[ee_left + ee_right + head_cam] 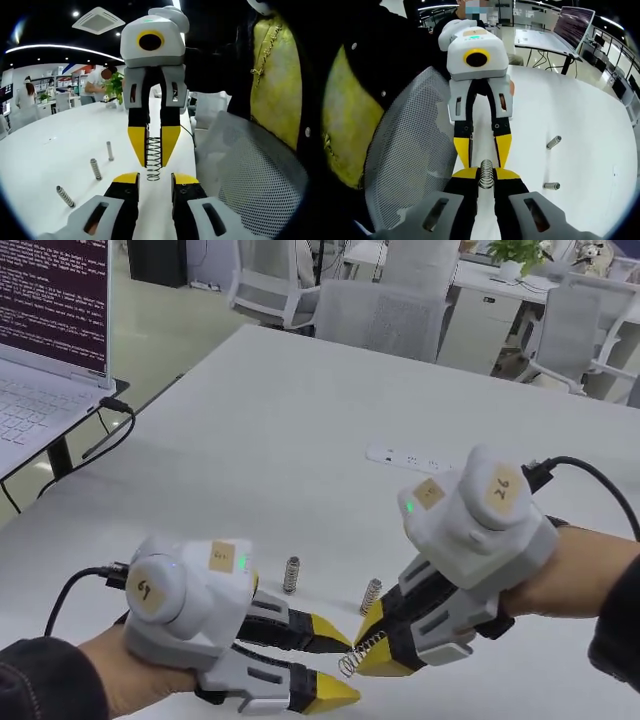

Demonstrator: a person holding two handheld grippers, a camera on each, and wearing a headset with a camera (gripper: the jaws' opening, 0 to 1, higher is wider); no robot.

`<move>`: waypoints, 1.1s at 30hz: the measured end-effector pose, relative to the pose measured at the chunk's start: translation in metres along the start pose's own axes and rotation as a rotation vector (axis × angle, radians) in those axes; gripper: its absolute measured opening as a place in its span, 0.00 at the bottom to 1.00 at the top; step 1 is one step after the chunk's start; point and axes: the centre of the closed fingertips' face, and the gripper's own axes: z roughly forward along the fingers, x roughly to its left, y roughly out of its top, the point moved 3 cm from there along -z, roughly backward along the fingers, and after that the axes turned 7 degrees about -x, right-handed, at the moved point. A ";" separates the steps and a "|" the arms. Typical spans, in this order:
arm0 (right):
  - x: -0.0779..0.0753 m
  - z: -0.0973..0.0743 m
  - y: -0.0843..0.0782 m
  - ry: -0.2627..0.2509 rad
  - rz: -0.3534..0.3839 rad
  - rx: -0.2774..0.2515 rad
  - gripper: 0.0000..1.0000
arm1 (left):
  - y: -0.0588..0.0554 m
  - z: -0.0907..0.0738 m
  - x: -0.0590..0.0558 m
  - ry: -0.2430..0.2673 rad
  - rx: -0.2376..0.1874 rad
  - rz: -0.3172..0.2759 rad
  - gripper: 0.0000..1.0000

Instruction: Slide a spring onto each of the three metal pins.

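My right gripper [373, 645] [486, 174] is shut on a loose steel spring [358, 652] [486, 176], holding it low over the white table [300, 440]. Facing it tip to tip, my left gripper [338, 663] [155, 179] stands open, its yellow jaws either side of the spring's free end [154, 170] without closing on it. Two pins wearing springs [291, 575] [371, 595] stand just beyond the grippers. In the left gripper view, a bare pin [109, 150] stands in line with two sprung pins [95, 169] [65, 196].
An open laptop [50, 330] with a black cable sits at the far left. A white power strip [410, 457] lies mid-table. Office chairs [380, 315] line the far edge. A grey mesh chair back [255, 170] is close behind the person.
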 end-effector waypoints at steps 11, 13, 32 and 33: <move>-0.003 -0.003 -0.003 -0.016 0.002 0.005 0.08 | -0.007 -0.006 0.007 0.057 0.010 -0.023 0.44; -0.003 -0.003 -0.004 -0.017 0.004 0.007 0.08 | -0.009 -0.008 0.010 0.074 0.016 -0.028 0.49; -0.009 -0.013 -0.010 -0.050 0.014 0.013 0.08 | -0.024 -0.030 0.022 0.208 0.023 -0.090 0.83; -0.010 -0.014 -0.011 -0.052 0.016 0.013 0.08 | -0.025 -0.031 0.023 0.219 0.024 -0.087 0.84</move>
